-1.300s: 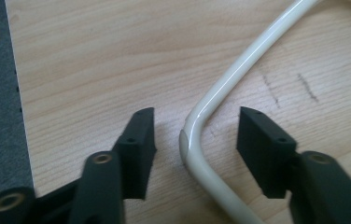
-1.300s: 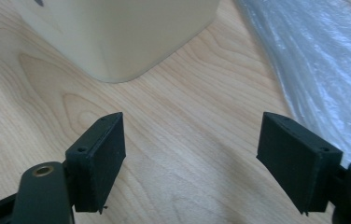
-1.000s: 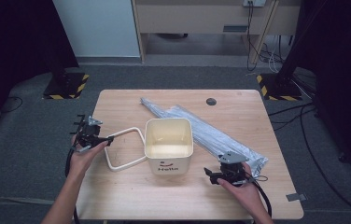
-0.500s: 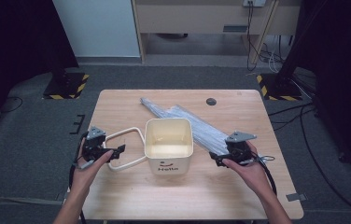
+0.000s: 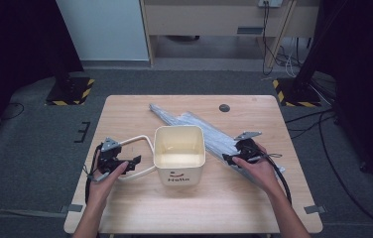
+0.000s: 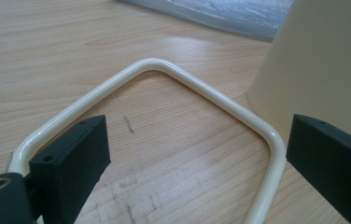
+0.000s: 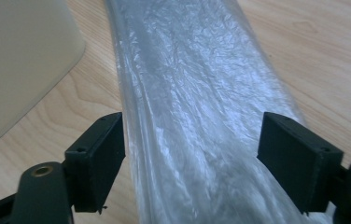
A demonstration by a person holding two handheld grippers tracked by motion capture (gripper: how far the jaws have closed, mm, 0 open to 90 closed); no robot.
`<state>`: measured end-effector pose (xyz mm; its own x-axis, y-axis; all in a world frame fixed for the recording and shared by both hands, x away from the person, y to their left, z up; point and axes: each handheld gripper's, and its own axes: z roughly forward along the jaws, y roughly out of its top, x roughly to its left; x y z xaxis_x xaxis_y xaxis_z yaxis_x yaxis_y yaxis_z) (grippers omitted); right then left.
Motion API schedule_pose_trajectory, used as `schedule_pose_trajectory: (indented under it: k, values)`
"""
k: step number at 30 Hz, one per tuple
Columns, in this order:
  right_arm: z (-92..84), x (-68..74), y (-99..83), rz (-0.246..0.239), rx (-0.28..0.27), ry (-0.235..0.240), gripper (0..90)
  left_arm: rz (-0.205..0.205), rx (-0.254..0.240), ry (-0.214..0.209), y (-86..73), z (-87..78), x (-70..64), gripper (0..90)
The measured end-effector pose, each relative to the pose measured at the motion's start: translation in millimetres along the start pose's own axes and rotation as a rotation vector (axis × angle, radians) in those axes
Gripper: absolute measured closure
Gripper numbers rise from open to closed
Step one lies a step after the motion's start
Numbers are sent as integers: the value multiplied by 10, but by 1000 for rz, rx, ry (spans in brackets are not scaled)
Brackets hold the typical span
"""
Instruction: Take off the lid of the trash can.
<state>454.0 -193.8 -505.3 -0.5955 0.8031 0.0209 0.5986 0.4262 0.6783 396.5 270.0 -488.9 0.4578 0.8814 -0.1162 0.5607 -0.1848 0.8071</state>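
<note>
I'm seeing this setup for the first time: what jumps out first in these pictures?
A cream square plastic bucket stands mid-table, its looped handle folded down flat on the wood toward the left tool, whose open jaws straddle the handle's bend. To the bucket's right, a long bundle wrapped in crinkled clear plastic lies diagonally across the light wooden table, with the right tool open astride it.

A cream bucket [image 5: 179, 153] with a red smile is seen on a light wooden table [image 5: 125, 111]. A see-through silvery plastic bag [image 7: 197, 107] is seen too.
</note>
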Motion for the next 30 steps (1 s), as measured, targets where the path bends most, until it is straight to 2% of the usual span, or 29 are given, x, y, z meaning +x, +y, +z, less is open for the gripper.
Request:
schedule_pose_trajectory:
  k: [5, 9, 11, 13, 15, 17, 19, 20, 21, 23, 25, 30]
  values:
    - [176, 73, -2, -18, 29, -14, 205, 1, 5, 15, -51, -33, -12, 65]
    - [248, 85, -17, 2, 35, -19, 254, 5, 14, 7, -61, -11, -44, 65]
    - [260, 84, -35, -8, 30, -22, 280, 11, 9, 3, -46, -1, -65, 67]
    - [252, 70, -42, -2, 21, -29, 354, 19, 10, -3, -16, 7, -74, 69]
    - [238, 50, -39, 3, 12, -33, 463, 49, 14, -21, 26, 18, -68, 69]
    - [233, 48, -38, 1, 4, -32, 599, 19, -9, -22, 20, 43, -53, 69]
    - [237, 59, -38, -2, -6, -27, 711, 30, 1, -17, -1, 82, -38, 68]
    - [237, 59, -38, -2, -6, -27, 711, 30, 1, -17, -1, 82, -38, 68]
    - [243, 71, -36, -6, -12, -31, 785, 56, 42, 2, -50, 124, -25, 68]
    - [247, 85, -42, -4, -18, -40, 846, 65, 60, 16, -85, 120, -3, 78]
    - [246, 98, -49, -10, -23, -35, 896, 43, 56, 28, -115, 98, 47, 83]
    - [221, 88, -56, -18, -11, -16, 900, -3, 19, 32, -126, -7, 127, 81]
